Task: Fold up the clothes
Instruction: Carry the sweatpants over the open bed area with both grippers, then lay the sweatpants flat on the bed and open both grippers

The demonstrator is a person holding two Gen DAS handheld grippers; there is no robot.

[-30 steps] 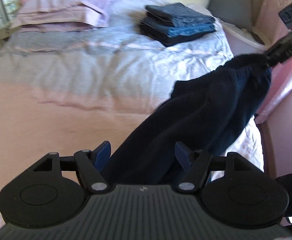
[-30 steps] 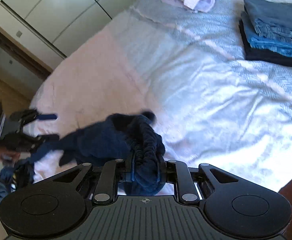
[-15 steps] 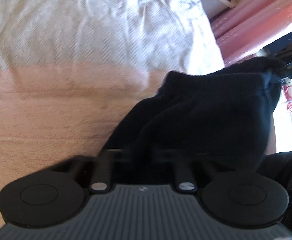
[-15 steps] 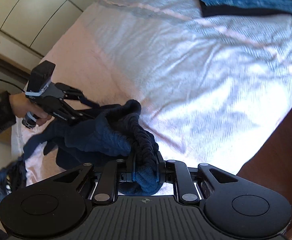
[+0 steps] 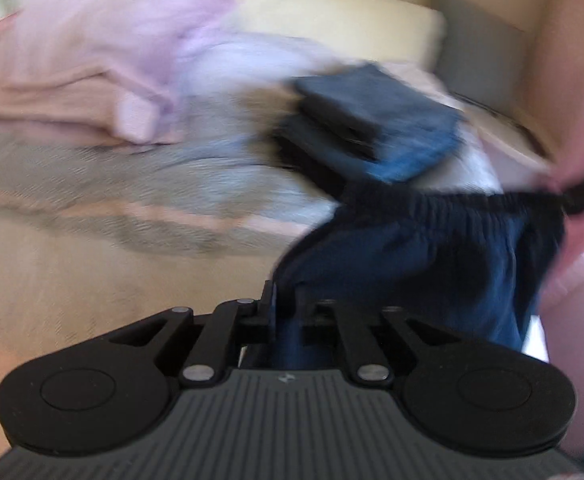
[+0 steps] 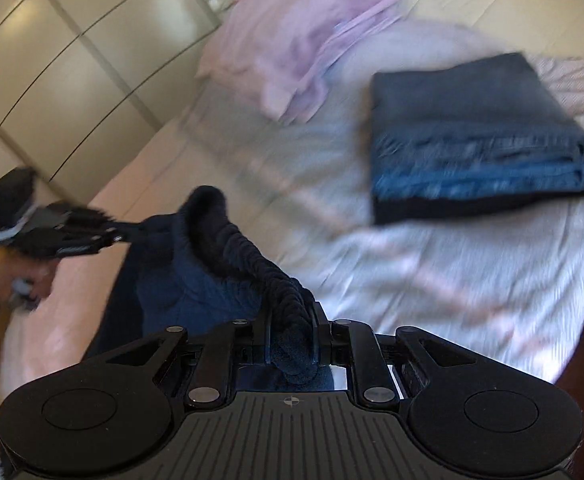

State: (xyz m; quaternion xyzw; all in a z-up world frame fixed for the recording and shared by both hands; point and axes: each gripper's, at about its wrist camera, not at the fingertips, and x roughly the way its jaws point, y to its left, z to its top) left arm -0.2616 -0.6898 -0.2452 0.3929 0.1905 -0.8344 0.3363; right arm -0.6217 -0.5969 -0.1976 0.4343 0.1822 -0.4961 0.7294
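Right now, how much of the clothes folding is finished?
Done: a folded stack of blue clothes sits on the bed. In hand: the left claw and right claw each pinch the dark blue garment. Left: laying it down and folding it.

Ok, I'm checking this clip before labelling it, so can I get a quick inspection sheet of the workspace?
Surface: bed with pale striped cover.
Job's things: navy garment stretched between both grippers; folded blue stack lies apart on the cover.
Clutter: crumpled lilac bedding at the head end.
Grippers: left gripper shut on garment edge, its jaws just reopened slightly; right gripper shut on the waistband.
Cables: nothing seen.
Surroundings: cream wardrobe doors; views blurred.
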